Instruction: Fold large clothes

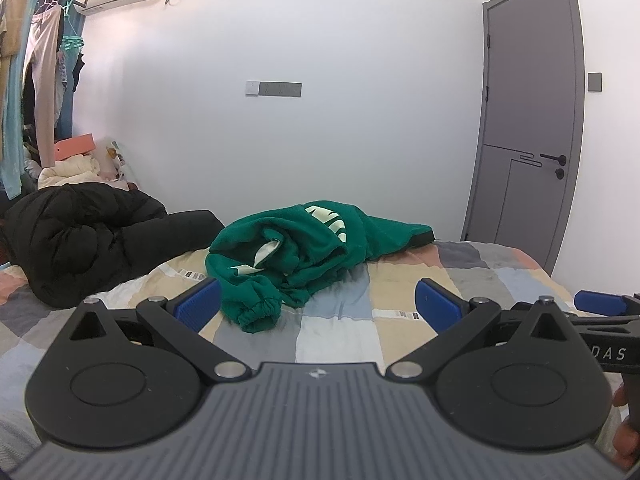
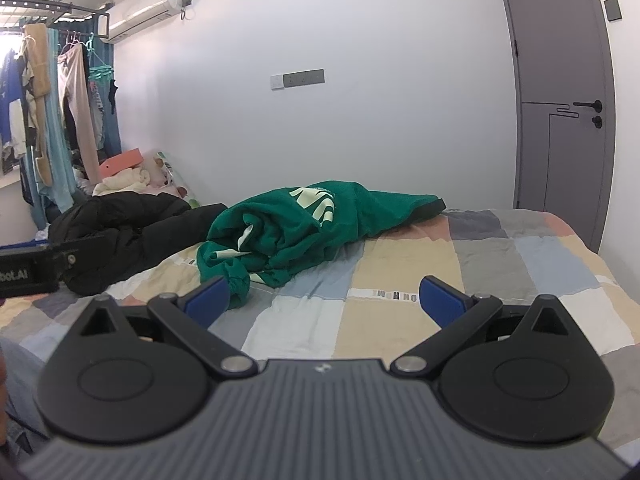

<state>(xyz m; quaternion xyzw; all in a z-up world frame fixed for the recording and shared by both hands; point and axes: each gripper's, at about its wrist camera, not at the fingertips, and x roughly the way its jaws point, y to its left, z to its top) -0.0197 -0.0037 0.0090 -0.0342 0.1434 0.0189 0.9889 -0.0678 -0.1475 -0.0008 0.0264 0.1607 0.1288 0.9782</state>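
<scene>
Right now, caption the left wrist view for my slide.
Open left claw faces a crumpled green fleece sweatshirt on the patchwork bedspread, nothing grasped yet.

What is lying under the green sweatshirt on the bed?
The green sweatshirt lies crumpled on the patchwork bedcover. Whether anything else is beneath it is hidden.

On my feeds the hoodie [image 1: 304, 248] is deep green with pale cream lettering and a black hem band. The bedspread [image 1: 400, 292] under it is patchwork — beige, grey, pale blue, white, salmon. A black puffer jacket [image 1: 88, 236] lies beside it. My gripper pads [image 1: 200, 304] are blue (their linkages black). Grey door [image 1: 528, 120], white wall [image 1: 320, 140].
</scene>
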